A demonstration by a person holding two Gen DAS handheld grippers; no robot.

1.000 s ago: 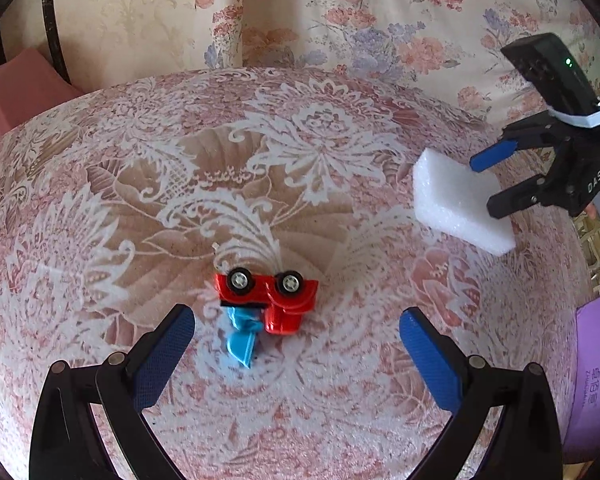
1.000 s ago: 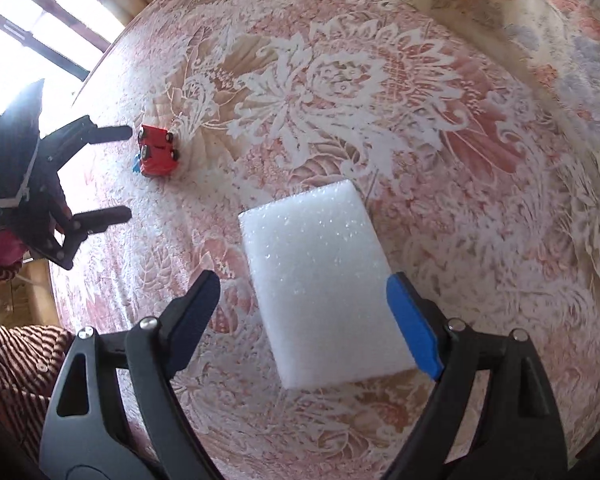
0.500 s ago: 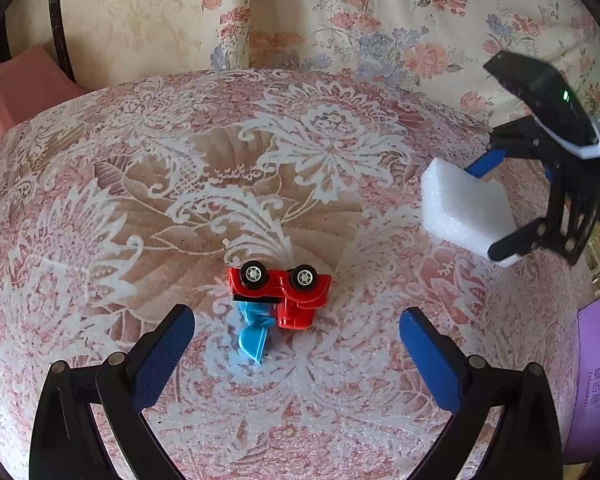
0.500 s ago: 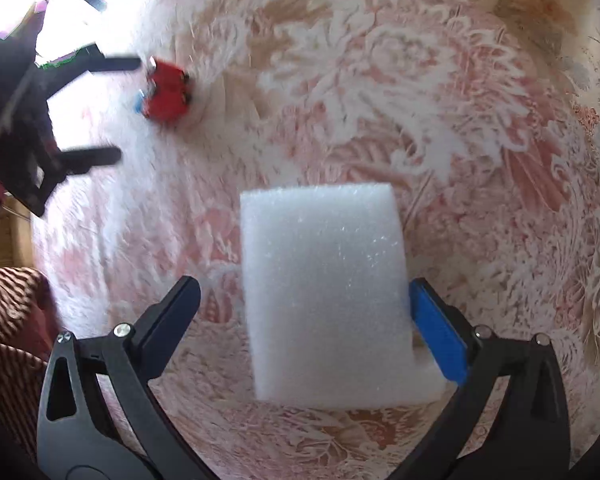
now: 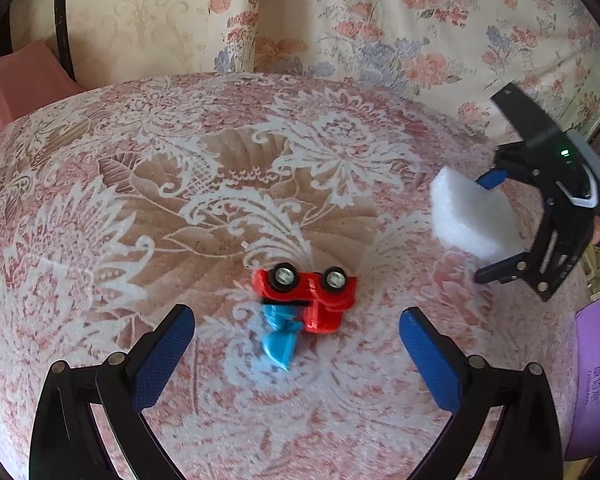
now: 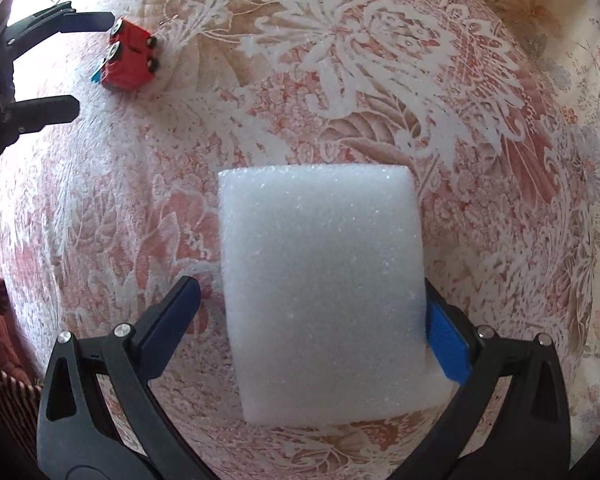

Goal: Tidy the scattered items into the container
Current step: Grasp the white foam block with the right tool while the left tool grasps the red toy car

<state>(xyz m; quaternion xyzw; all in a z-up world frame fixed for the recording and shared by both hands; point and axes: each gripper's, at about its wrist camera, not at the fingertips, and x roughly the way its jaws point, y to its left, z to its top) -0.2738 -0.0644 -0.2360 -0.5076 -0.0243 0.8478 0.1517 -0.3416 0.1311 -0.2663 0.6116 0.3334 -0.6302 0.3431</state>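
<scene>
Right gripper (image 6: 312,312) lower, astride upright foam block (image 6: 324,292).

Left gripper (image 5: 296,354): black frame, blue ribbed pads, silver screws; right gripper (image 6: 314,318) same, green light, white band

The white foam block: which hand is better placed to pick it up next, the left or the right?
The right. Its tongs stand open around the white foam block, one finger on each side. The left tongs hang open over the red toy car, apart from the block.
</scene>
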